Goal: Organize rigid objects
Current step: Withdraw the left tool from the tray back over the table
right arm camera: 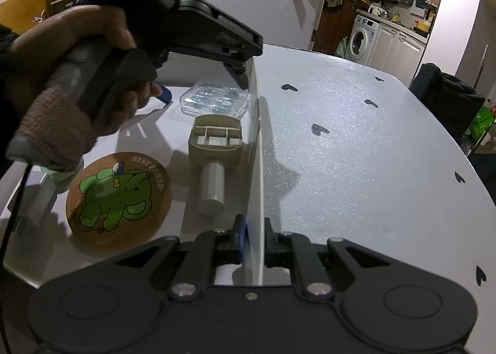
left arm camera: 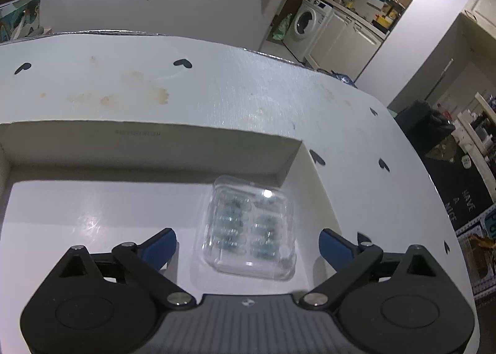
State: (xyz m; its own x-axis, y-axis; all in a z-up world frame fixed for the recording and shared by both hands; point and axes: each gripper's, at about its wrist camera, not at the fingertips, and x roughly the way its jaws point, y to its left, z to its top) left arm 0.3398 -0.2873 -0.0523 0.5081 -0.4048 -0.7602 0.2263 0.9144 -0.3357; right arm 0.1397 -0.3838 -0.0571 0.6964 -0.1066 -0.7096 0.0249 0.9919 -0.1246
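We pinch the box wall with our right fingers to steady it—left fingers spread, seemingly clear, astride the clear case inside.

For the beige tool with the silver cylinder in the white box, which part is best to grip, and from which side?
Probably the silver cylinder of the beige tool: it is narrow, round, and lies flat, pointing toward the camera. Come from above, with the fingers on its left and right sides. The box wall stands close on the right, so room there is tight; the cork coaster side is freer.

Home kitchen: washing machine, cabinets.
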